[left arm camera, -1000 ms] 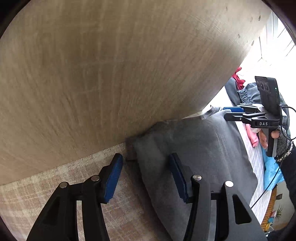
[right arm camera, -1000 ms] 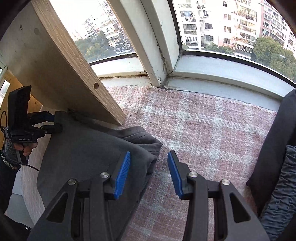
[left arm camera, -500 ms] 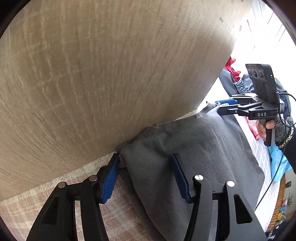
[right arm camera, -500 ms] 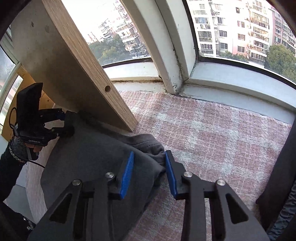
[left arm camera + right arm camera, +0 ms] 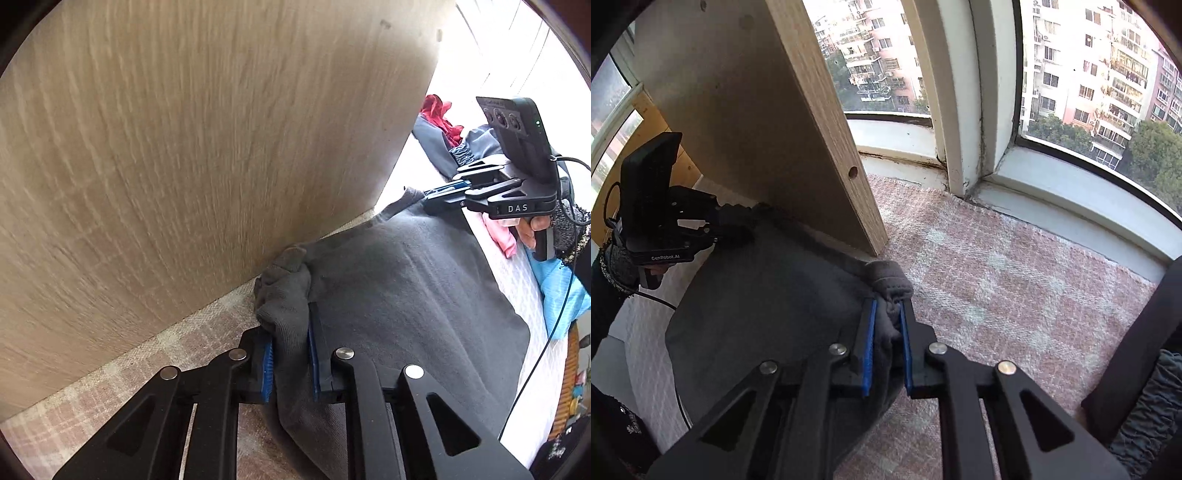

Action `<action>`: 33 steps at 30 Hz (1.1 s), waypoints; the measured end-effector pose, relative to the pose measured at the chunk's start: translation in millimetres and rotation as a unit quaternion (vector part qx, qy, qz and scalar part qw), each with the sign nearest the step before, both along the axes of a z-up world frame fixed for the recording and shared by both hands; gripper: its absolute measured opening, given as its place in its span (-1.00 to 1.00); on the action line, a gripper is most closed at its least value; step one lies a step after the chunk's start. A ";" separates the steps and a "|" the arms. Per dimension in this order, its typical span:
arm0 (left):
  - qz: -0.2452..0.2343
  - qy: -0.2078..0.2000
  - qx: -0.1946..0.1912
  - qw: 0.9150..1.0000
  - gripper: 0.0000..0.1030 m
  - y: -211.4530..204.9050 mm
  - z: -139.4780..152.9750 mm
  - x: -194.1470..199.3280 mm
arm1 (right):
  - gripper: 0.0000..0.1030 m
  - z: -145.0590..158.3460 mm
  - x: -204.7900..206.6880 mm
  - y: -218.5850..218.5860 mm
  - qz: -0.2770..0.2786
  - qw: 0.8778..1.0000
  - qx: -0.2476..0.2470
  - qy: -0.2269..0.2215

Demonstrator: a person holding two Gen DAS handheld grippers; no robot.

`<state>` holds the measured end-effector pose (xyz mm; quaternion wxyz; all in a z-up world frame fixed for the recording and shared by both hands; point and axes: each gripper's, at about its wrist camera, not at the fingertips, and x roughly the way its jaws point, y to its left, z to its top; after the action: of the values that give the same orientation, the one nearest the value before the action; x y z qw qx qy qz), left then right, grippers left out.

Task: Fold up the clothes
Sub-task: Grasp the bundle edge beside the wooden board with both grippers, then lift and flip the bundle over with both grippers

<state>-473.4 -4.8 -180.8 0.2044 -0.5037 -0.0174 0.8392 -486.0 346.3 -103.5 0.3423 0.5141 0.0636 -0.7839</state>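
The left wrist view looks forward along its own claw (image 5: 290, 354), low and close over the dark grey garment (image 5: 406, 295), hard against a wooden panel (image 5: 184, 147), facing across the cloth to the other claw (image 5: 437, 192) at its far corner. The right wrist view sits just as low and close behind its claw (image 5: 887, 332), facing a bay window (image 5: 1071, 92) over a pink plaid cover (image 5: 997, 277). Both share the garment, the panel (image 5: 738, 129) and each other's claw (image 5: 727, 225), seen from opposite ends.
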 end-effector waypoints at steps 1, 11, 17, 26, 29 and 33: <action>0.000 0.005 0.004 1.000 -0.75 -0.5 4.5 3.3 | -0.77 6.7 3.7 2.6 0.002 1.000 -0.003 0.004; -0.018 0.069 0.028 0.997 -0.76 -4.4 85.6 66.8 | -0.78 89.9 74.2 10.2 -0.001 0.996 -0.030 0.080; -0.048 0.099 0.010 0.994 -0.76 10.5 132.5 133.3 | -0.78 122.8 144.1 16.0 -0.010 0.992 -0.049 0.112; -0.087 0.112 -0.032 0.989 -0.77 53.7 147.5 264.6 | -0.78 129.3 304.4 22.3 -0.026 0.985 -0.041 0.167; -0.106 0.108 -0.041 0.988 -0.77 72.8 138.9 316.2 | -0.78 109.3 360.6 23.1 -0.031 0.987 -0.032 0.158; -0.114 0.044 -0.029 0.992 -0.69 85.9 97.4 386.7 | -0.65 57.8 436.2 27.4 -0.031 0.992 0.031 0.116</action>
<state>-86.7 81.0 -83.4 0.2849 -0.4706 0.0732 0.8319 -49.7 373.7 -45.7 0.2921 0.4318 0.1115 -0.8460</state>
